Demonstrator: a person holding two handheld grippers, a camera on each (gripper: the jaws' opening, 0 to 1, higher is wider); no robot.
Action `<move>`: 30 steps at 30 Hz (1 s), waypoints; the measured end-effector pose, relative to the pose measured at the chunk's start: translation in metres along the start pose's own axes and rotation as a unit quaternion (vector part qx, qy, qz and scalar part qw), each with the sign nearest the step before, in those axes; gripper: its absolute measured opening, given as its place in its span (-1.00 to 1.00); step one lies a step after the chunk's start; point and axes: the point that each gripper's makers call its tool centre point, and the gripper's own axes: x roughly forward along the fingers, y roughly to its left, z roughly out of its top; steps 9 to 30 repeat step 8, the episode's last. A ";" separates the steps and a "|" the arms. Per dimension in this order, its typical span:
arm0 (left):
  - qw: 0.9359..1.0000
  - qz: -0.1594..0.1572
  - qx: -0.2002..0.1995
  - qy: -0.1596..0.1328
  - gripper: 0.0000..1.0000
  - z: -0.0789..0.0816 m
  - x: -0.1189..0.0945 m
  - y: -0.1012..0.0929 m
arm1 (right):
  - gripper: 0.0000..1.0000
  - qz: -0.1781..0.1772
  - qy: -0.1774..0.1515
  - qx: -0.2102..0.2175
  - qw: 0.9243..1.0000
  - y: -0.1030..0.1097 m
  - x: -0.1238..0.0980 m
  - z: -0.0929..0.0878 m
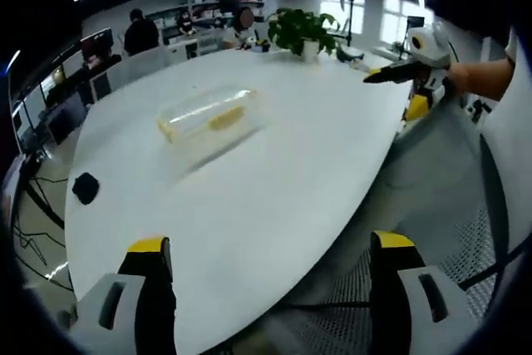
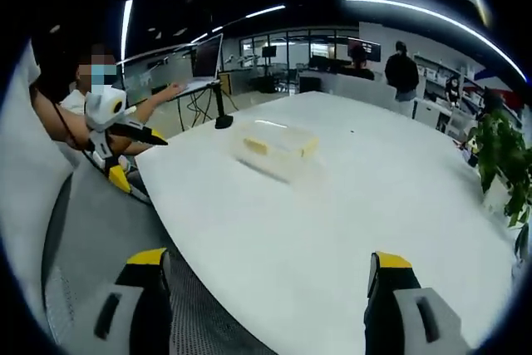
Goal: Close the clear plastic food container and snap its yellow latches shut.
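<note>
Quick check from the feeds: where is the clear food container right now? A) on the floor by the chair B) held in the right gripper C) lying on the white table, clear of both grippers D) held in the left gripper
C: the clear container lies on the white table, well ahead of the open left gripper and the open right gripper.

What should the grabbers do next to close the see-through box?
Probably reach both forward to the clear container out on the white table. The left gripper and right gripper are open, holding nothing, back at the table's edge.
</note>
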 end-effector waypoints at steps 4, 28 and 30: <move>1.000 0.000 0.003 -0.002 0.91 0.002 -0.001 0.000 | 0.98 0.003 0.004 0.004 1.000 0.001 0.000 -0.002; 1.000 -0.001 -0.002 -0.004 0.92 0.003 0.000 0.000 | 0.98 0.004 0.003 0.001 1.000 0.002 0.000 -0.001; 1.000 -0.001 -0.002 -0.004 0.92 0.003 0.000 0.000 | 0.98 0.004 0.003 0.001 1.000 0.002 0.000 -0.001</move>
